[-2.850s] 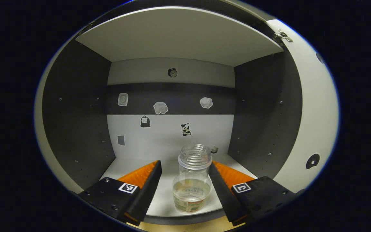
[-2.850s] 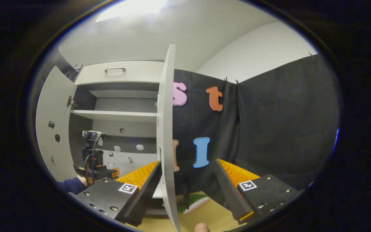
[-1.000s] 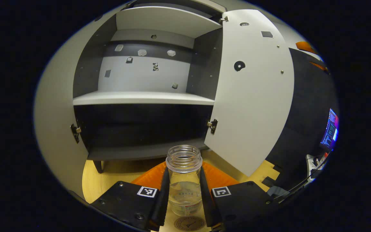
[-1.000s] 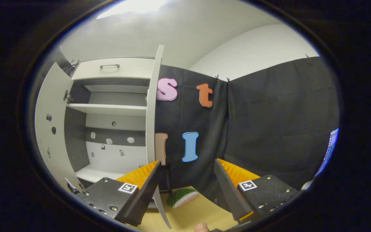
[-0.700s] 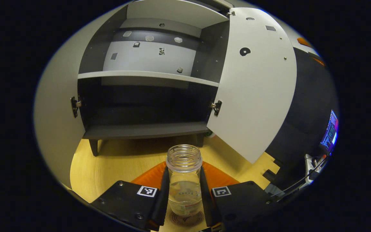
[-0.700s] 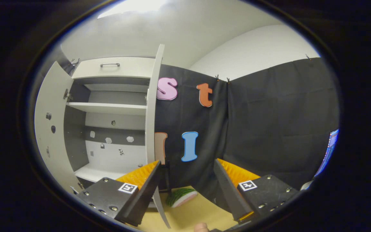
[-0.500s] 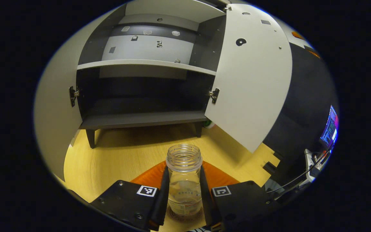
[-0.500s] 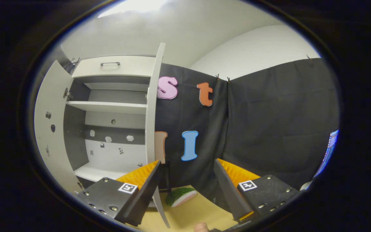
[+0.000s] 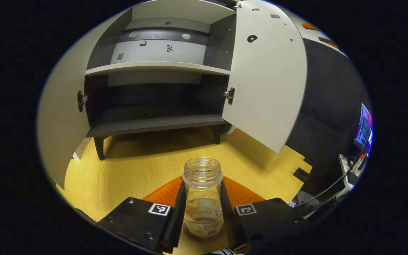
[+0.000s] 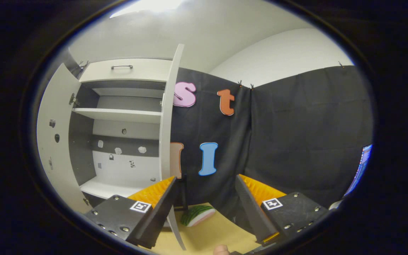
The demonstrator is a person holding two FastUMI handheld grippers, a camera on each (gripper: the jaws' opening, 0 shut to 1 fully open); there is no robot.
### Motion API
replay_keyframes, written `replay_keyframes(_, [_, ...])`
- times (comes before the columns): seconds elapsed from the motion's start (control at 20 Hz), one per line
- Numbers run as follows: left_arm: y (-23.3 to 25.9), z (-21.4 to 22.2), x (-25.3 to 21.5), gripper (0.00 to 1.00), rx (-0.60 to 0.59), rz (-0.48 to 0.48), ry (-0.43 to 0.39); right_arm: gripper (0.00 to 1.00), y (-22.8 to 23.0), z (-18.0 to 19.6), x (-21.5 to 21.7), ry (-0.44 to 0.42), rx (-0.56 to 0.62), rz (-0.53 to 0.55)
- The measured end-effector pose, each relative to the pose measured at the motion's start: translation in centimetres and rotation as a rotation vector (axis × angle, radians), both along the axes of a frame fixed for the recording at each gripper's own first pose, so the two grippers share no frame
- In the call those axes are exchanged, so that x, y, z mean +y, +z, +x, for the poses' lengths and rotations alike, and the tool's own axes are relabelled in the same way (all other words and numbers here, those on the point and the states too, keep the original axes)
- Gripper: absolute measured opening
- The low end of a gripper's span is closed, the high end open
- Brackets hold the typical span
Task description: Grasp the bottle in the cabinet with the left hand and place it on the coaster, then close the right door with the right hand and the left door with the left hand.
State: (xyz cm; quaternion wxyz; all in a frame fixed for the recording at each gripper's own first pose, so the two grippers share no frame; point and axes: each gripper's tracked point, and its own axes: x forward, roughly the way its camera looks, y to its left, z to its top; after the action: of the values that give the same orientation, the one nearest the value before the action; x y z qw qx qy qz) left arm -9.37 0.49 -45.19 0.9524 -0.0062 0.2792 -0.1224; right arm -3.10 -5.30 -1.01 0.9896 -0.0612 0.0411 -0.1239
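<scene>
Bottle [image 9: 203, 198]: clear, uncapped, a little liquid in the bottom, upright between the fingers of the left gripper [image 9: 202, 212]. Both fingers press its sides. Its base sits on the round coaster [image 9: 204, 236], whose patterned edge shows just under the glass, on the yellow wooden counter [image 9: 136, 170]. Cannot tell whether the full weight rests on the coaster.

Cabinet [image 9: 154, 71] beyond it, on short dark legs, standing on the same counter. Both doors open: left door [image 9: 57, 117] swung wide at the left edge of the left gripper view, right door [image 9: 266, 78] angled outward, hinge visible at its lower inner corner. Middle shelf pale, lower compartment dark. Small stickers on the back panel.

Right gripper [image 10: 204, 198]: fingers spread apart, grasping nothing, pointed toward the outer edge of the right door [image 10: 166, 141], seen nearly edge-on, apart from it. Left door [image 10: 53, 141] open at the far side. A watermelon-slice toy [image 10: 198, 214] lies on the counter [image 10: 211, 233] between the fingers, near the cloth wall. Drawer with a metal handle [image 10: 122, 66] tops the cabinet.
</scene>
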Motion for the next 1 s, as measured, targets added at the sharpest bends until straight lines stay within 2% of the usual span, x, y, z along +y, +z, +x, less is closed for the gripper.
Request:
replay_keyframes(0.3, [-0.7,-2.8,-1.1,0.66,0.065,-0.008,-0.049,0.98,-0.5,0.3,-0.2,0.003,0.011,-0.003])
replay_keyframes(0.35, [-0.7,-3.1,-1.1,0.74,0.069,-0.004,-0.057,0.98,-0.6,0.4,-0.2,0.002,0.015,-0.003])
replay_keyframes(0.4, [-0.5,-3.4,-1.2,0.71,0.068,-0.001,-0.065,0.98,-0.7,0.4,-0.3,0.001,0.019,-0.002])
replay_keyframes(0.6, [1.1,-3.3,-1.3,0.74,0.045,0.022,-0.088,0.99,-1.3,0.5,-0.5,-0.004,0.033,-0.004])
replay_keyframes(0.75, [3.4,-2.5,-1.4,0.91,0.004,0.027,-0.079,0.99,-1.4,0.5,-0.6,-0.003,0.036,-0.004])
replay_keyframes(0.8, [4.5,-2.2,-1.3,0.87,-0.017,0.027,-0.072,0.99,-1.4,0.5,-0.7,-0.005,0.037,-0.004])
replay_keyframes(1.0, [9.3,-0.5,-1.4,0.86,-0.107,0.019,-0.054,0.99,-1.6,0.3,-1.3,-0.019,0.036,-0.004])
